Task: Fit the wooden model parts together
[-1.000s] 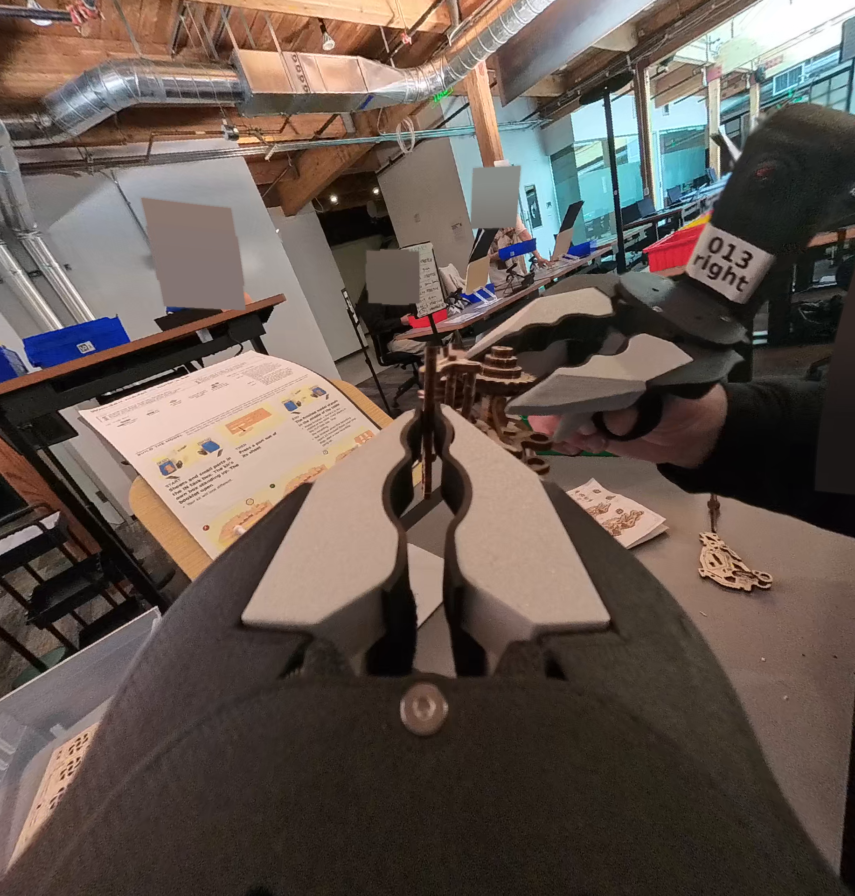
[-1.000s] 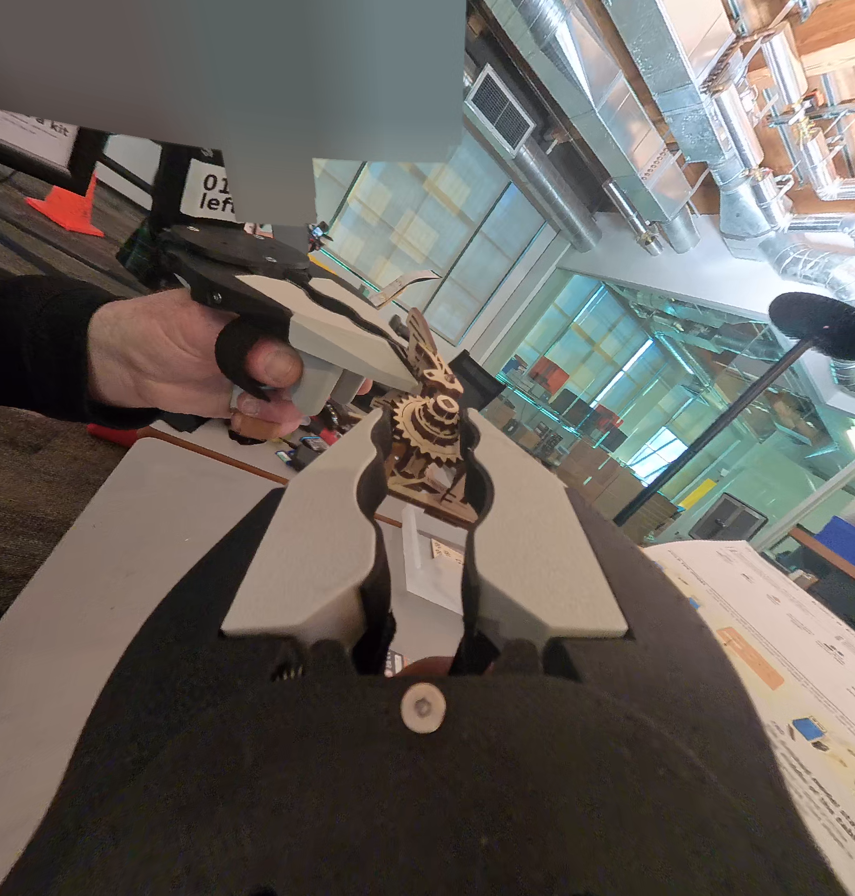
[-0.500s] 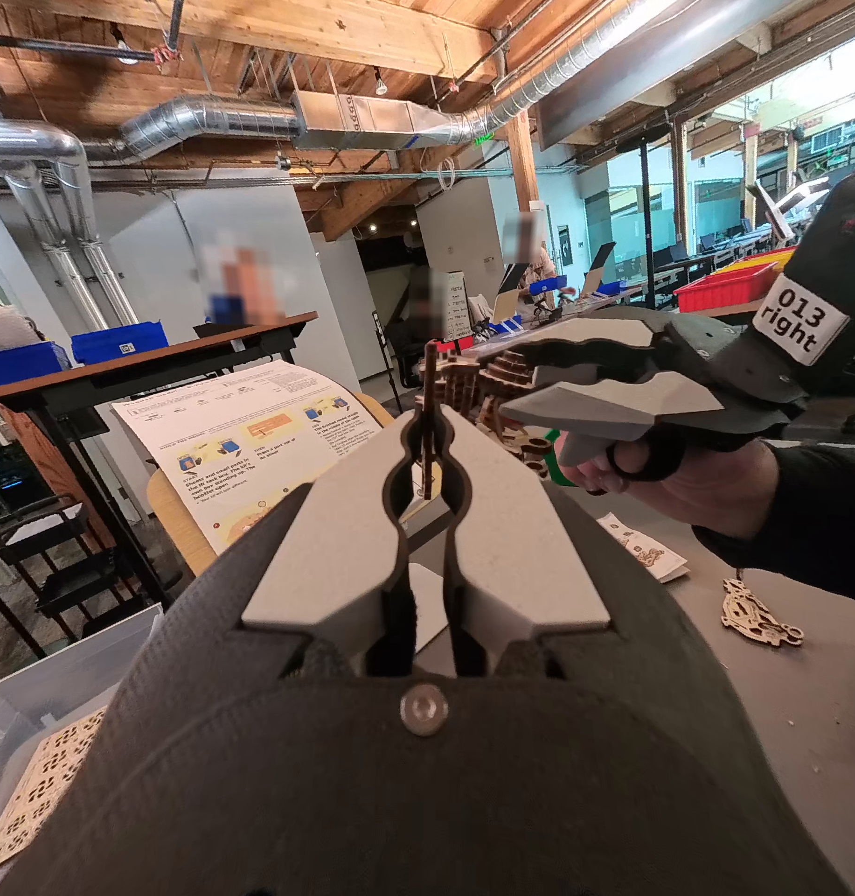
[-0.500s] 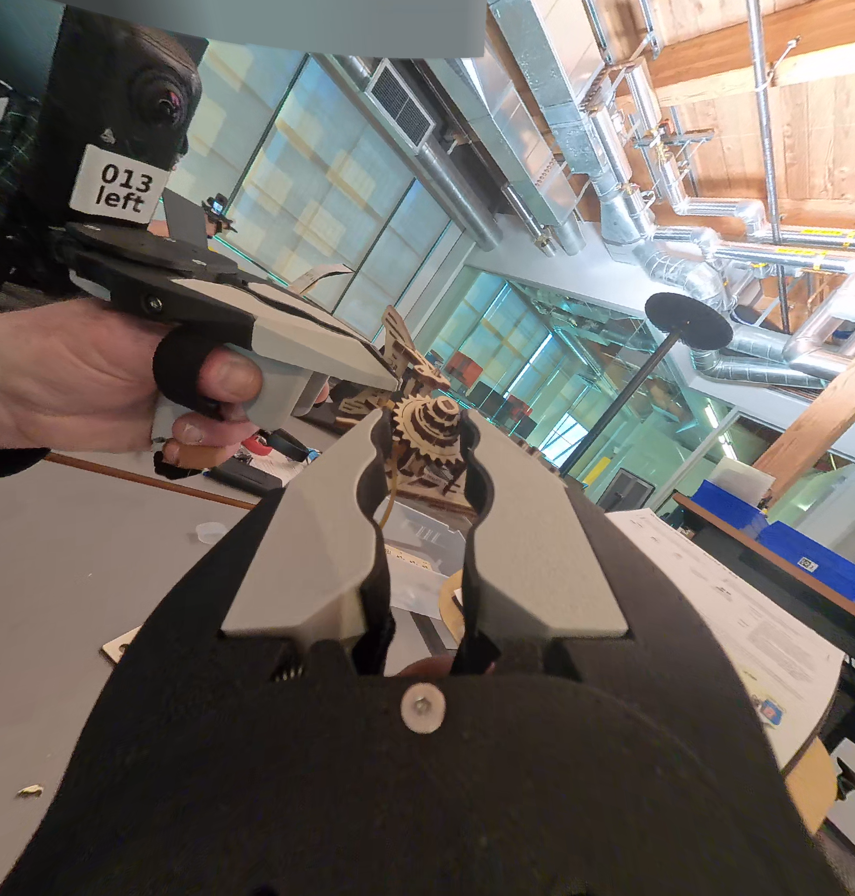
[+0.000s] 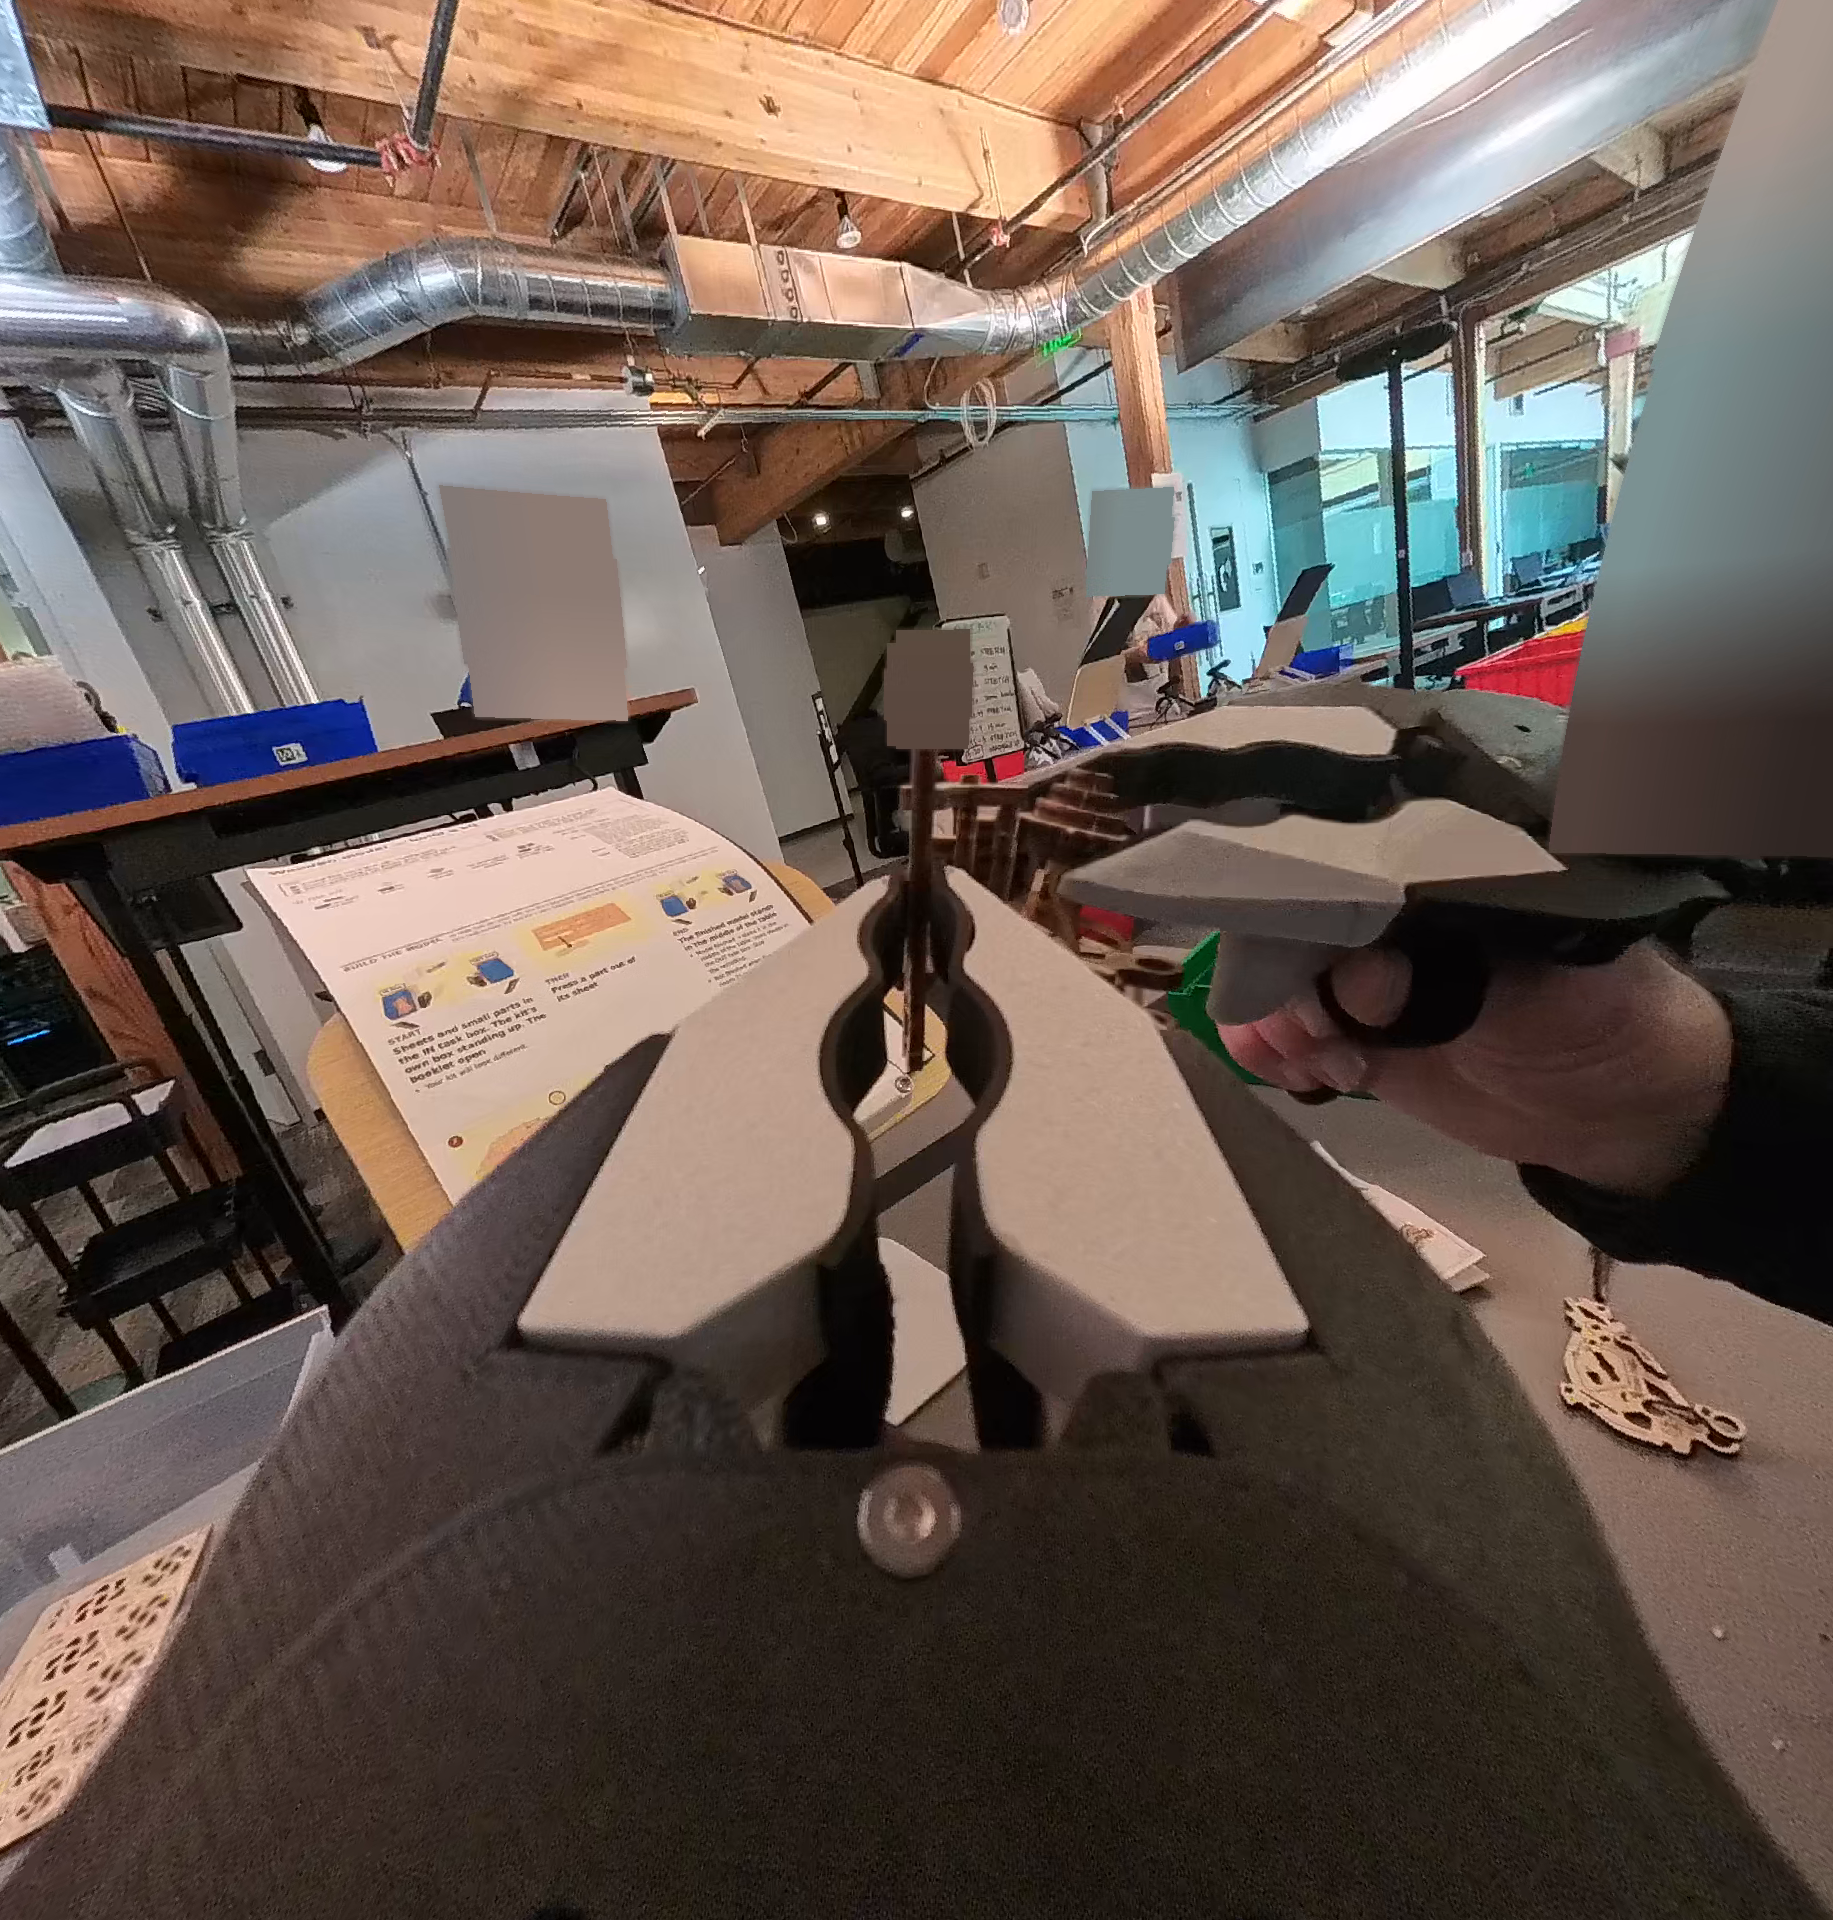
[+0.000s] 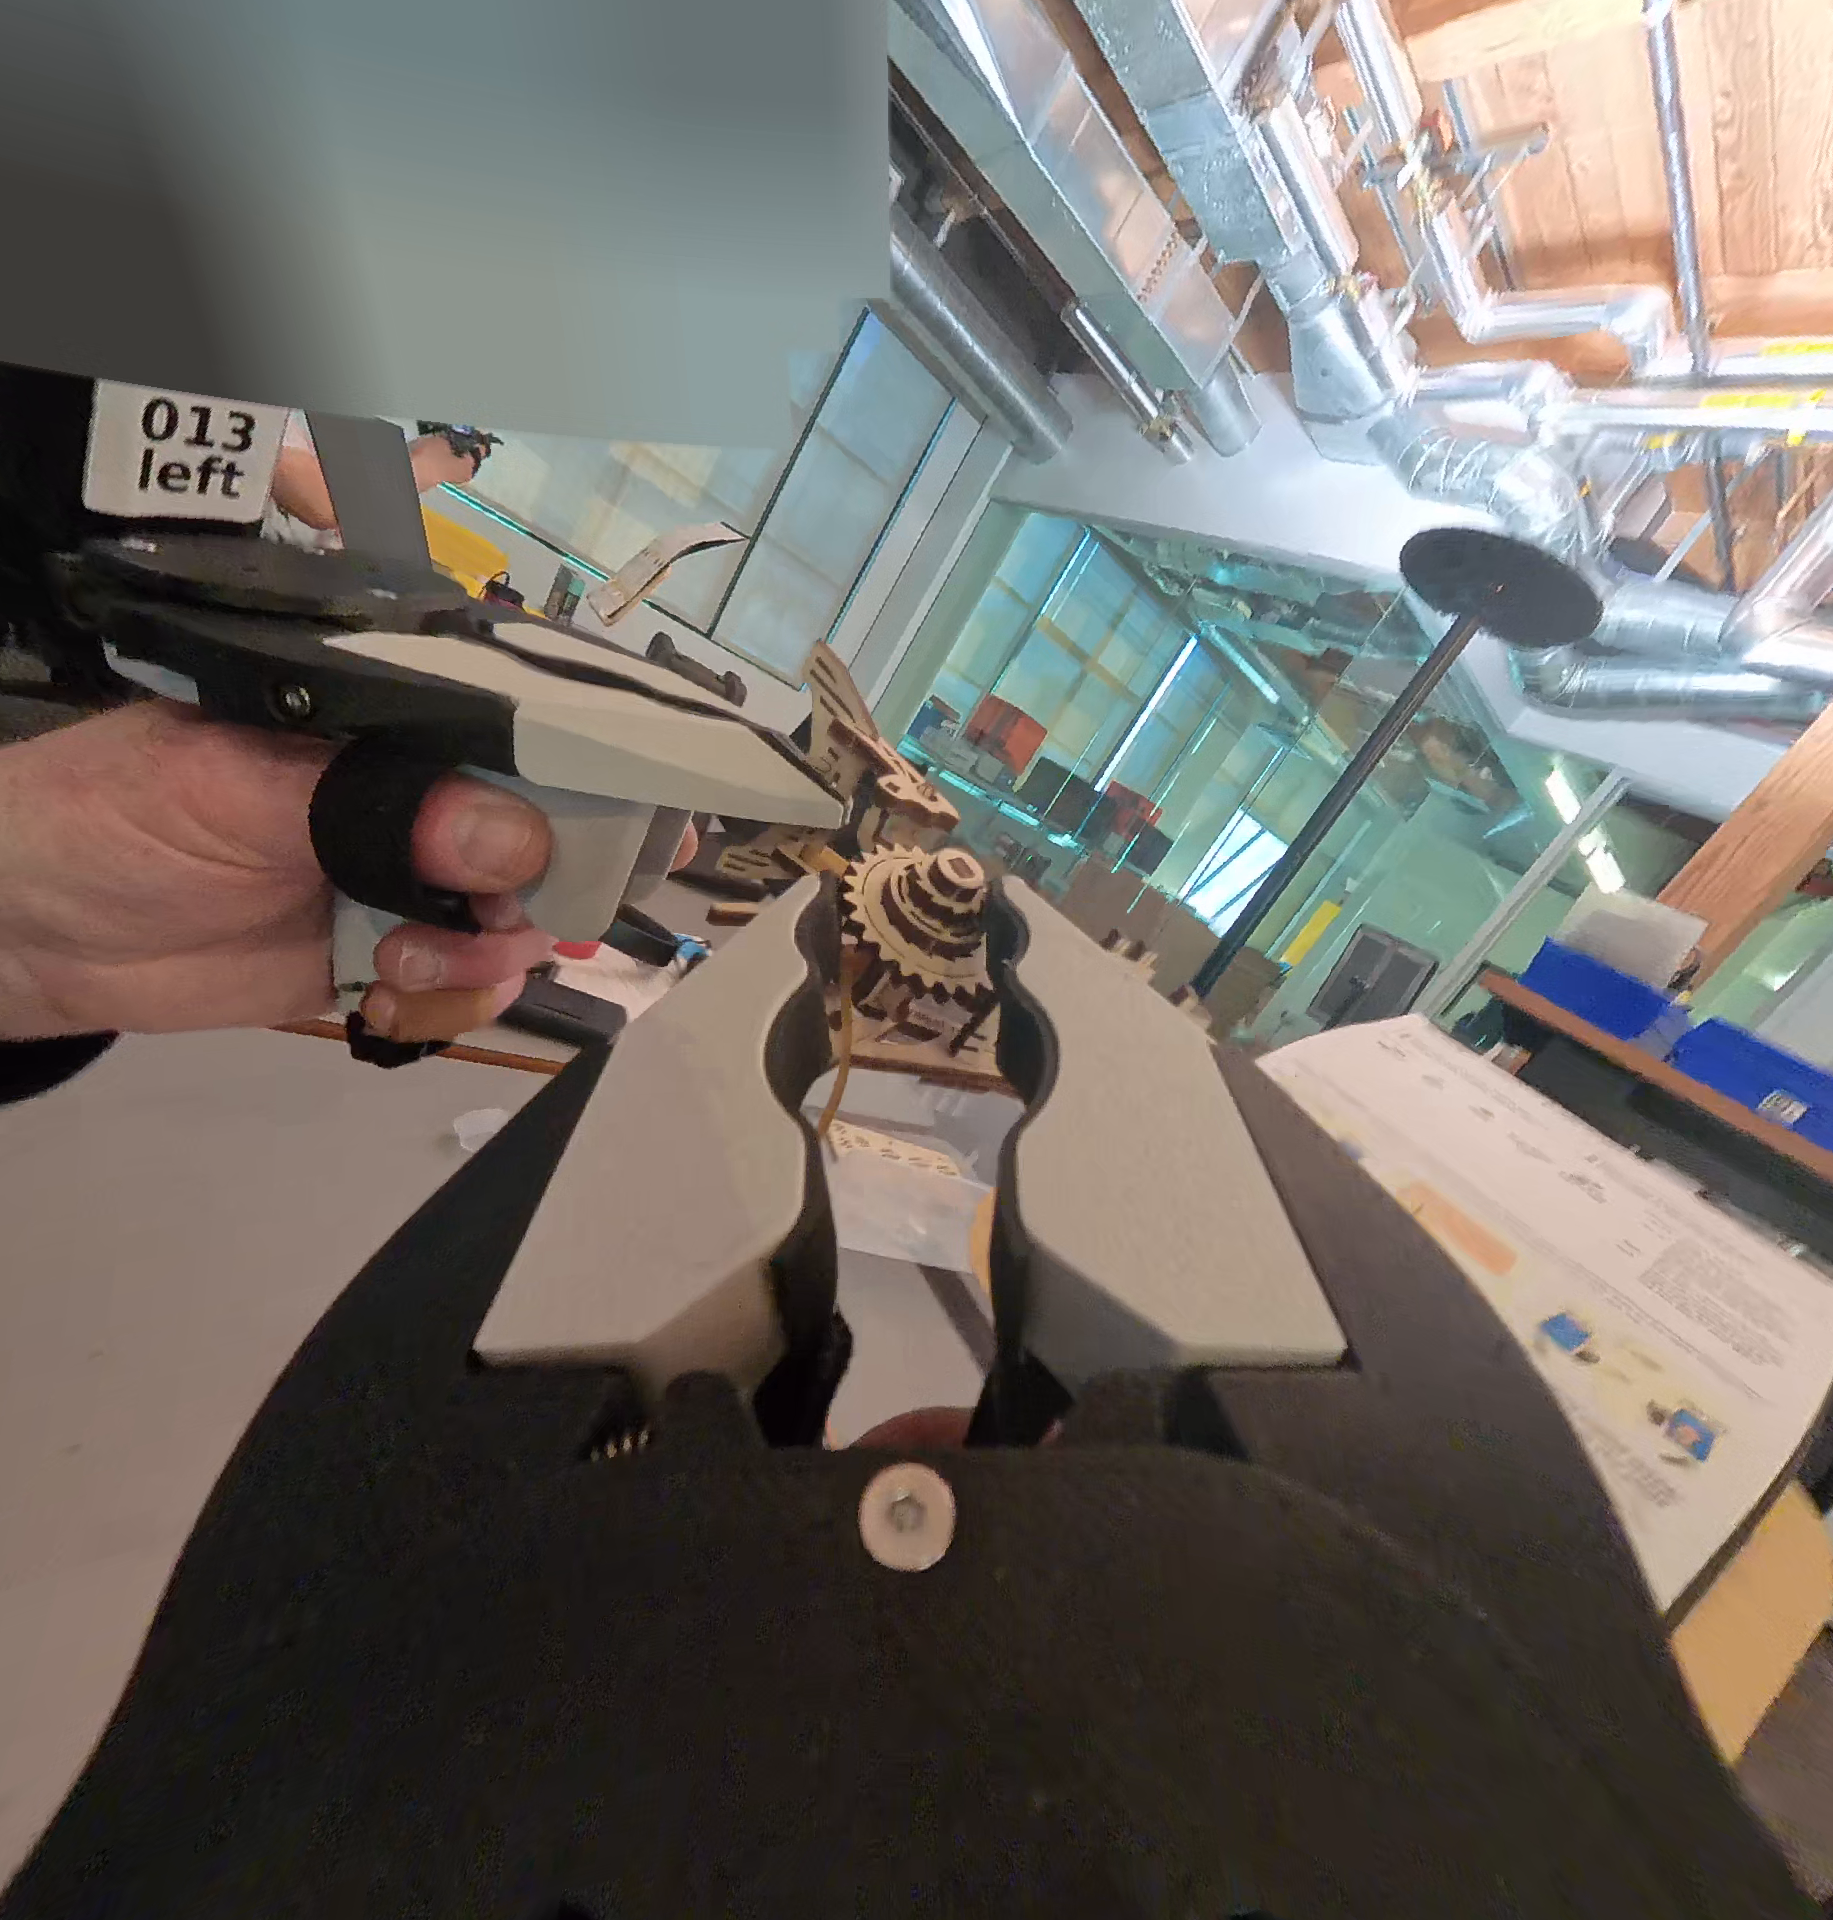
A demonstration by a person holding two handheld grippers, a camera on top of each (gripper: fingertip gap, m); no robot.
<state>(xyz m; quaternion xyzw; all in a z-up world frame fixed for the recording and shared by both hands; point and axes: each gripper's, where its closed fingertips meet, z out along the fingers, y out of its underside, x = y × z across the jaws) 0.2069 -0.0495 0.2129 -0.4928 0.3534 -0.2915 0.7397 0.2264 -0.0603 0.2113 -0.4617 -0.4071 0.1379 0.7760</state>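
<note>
Layered pale-brown plywood makes up the wooden gear model (image 6: pixel 917 925) that we hold up above the grey counter (image 6: pixel 164 1195): a stack of toothed laser-cut wheels shrinking toward a square-holed hub, dark burnt edges on every tooth, set on a flat slotted base. Our right gripper (image 6: pixel 912 914) pinches this assembly between its grey fingers. Our left gripper (image 5: pixel 917 904) is pressed onto a thin dark-edged wooden plate (image 5: pixel 920 883), seen edge-on and upright, touching the model's side. A loose cut-out wooden piece (image 5: pixel 1639 1397) lies flat on the counter, well apart, and a printed instruction sheet (image 5: pixel 538 956) curves up behind.
</note>
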